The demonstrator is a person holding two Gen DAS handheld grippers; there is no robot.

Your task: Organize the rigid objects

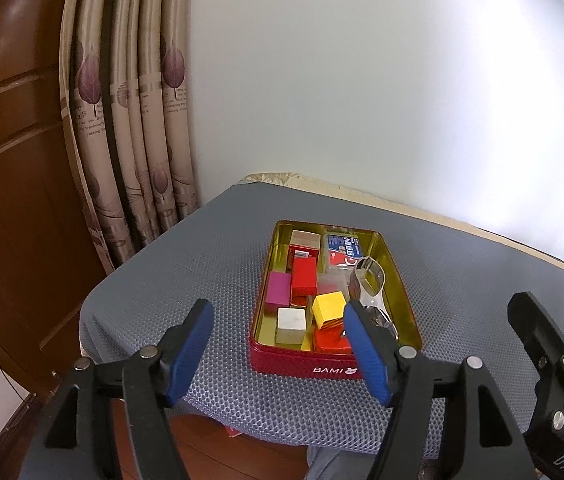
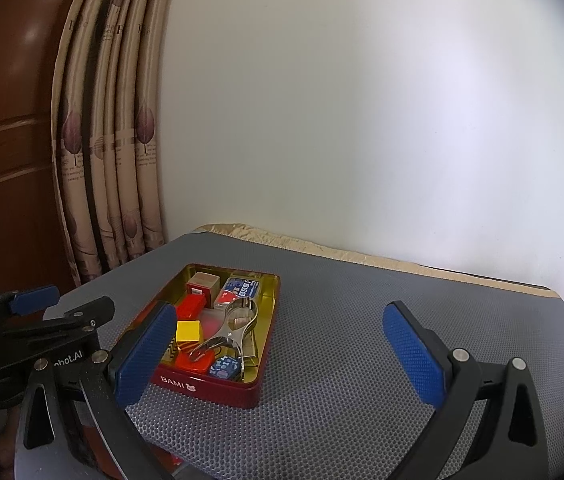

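Note:
A red BAMI tin (image 1: 306,366) with a gold inside stands on the grey mesh mat (image 1: 185,280). It holds a yellow cube (image 1: 328,309), a white cube (image 1: 291,323), red blocks (image 1: 304,276), a pink block (image 1: 277,289), a blue-red packet (image 1: 342,250) and a metal clip tool (image 1: 368,284). The tin also shows in the right wrist view (image 2: 217,386). My left gripper (image 1: 277,350) is open and empty, just before the tin's near wall. My right gripper (image 2: 282,356) is open and empty, above the mat at the tin's right.
A beige cloth edge (image 2: 322,246) runs along the mat's far side under a white wall. Leaf-patterned curtains (image 1: 129,128) and a brown wooden door (image 1: 13,184) stand at the left. The mat's near edge (image 1: 282,436) drops off to the floor.

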